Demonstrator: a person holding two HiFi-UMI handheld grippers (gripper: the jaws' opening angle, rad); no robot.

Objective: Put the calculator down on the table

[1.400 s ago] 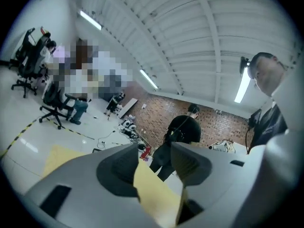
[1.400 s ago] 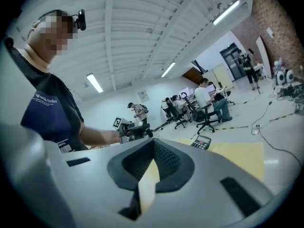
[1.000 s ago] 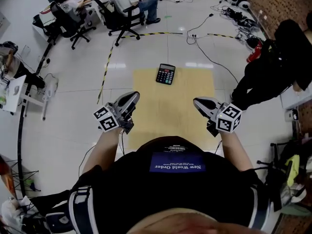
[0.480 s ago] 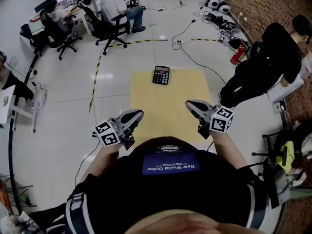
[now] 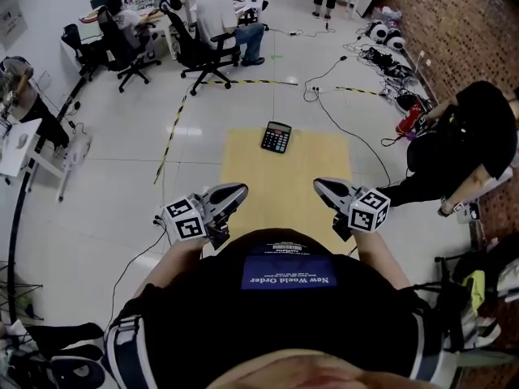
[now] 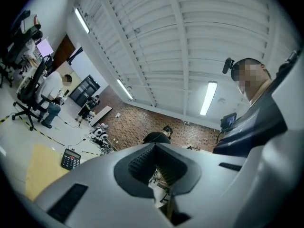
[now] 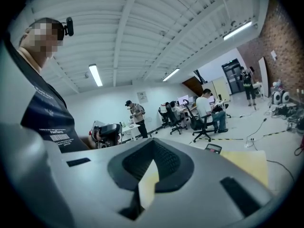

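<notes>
The black calculator [image 5: 276,137] lies flat at the far end of the light wooden table [image 5: 284,181], with nothing touching it. My left gripper [image 5: 237,192] hovers at the table's near left corner, shut and empty. My right gripper [image 5: 319,186] hangs at the near right side, jaws together, holding nothing. Both are close to the person's chest and well short of the calculator. In the left gripper view the calculator [image 6: 71,159] shows small at lower left, beyond the shut left gripper [image 6: 155,161]. In the right gripper view the calculator [image 7: 213,148] sits past the shut right gripper [image 7: 152,164].
A person in black [image 5: 462,140] crouches just right of the table. Cables [image 5: 357,63] trail over the floor at the back right. People sit on office chairs [image 5: 212,51] at desks at the back left. Yellow-black tape [image 5: 174,128] runs along the floor left of the table.
Both grippers have drawn back toward the person's body, away from the calculator. The calculator has stayed where it lay on the table.
</notes>
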